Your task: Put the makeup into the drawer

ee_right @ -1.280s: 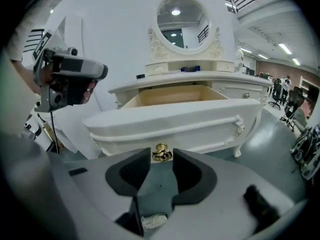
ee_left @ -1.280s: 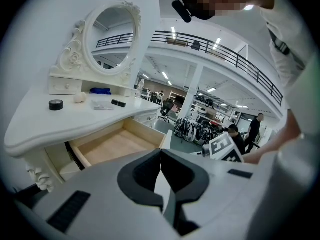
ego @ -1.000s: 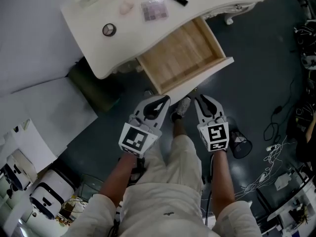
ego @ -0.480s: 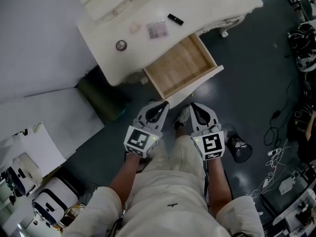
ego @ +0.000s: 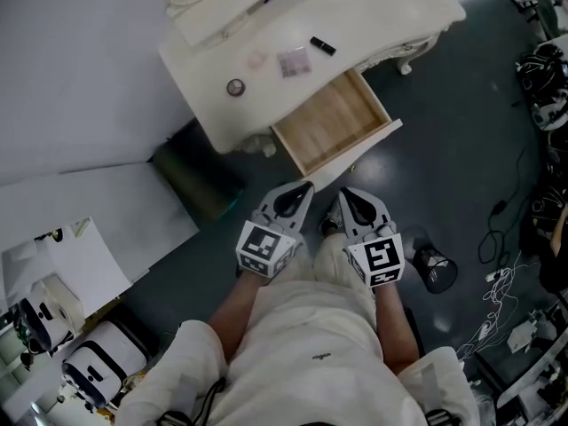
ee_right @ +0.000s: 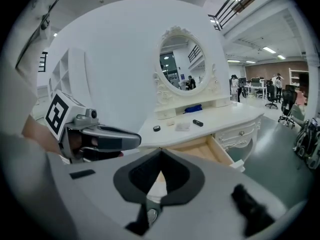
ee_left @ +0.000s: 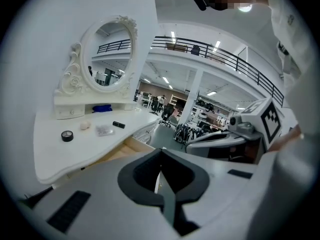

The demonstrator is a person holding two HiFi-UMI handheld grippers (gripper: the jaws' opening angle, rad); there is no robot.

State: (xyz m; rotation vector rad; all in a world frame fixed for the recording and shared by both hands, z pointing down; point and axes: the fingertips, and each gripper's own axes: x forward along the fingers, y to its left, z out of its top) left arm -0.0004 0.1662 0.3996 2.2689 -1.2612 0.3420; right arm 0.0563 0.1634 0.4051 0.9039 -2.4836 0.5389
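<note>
The head view looks down on the person's pale trousers (ego: pixel 311 327) and both forearms, w/ a gripper in each hand held over the knees. The L gripper (ego: pixel 301 191) has its jaws together, pads meeting along one seam, nothing btwn them. The R gripper (ego: pixel 347 193) sits just beside it, the two tips near but apart. Its jaws are closed too and it holds nothing. Both point toward the dressing table (ego: pixel 213 114). A shoe (ego: pixel 330 224) shows btwn the grippers on the dark floor (ego: pixel 444 149). A black mesh basket (ego: pixel 435 269) stands on the floor just right of the R gripper.

Past the tips, apart from them, the drawer (ego: pixel 333 122) is pulled out of the table front, w/ its bare wood bottom showing. A dark green bin (ego: pixel 200 180) sits against the table's left side.

The makeup is all on the tabletop, not in the drawer. The black tube (ego: pixel 322 45) lies above the drawer's far end. The clear palette (ego: pixel 293 61) is just left of it, then comes a pale pink puff (ego: pixel 257 59). A small dark round pot (ego: pixel 235 87) lies closer to the front edge.

Farthest back, an oval mirror (ee_left: pixel 111 54) in an ornate white frame stands at the table's rear. A blue item (ee_left: pixel 102 108) lies on the shelf at its base.
</note>
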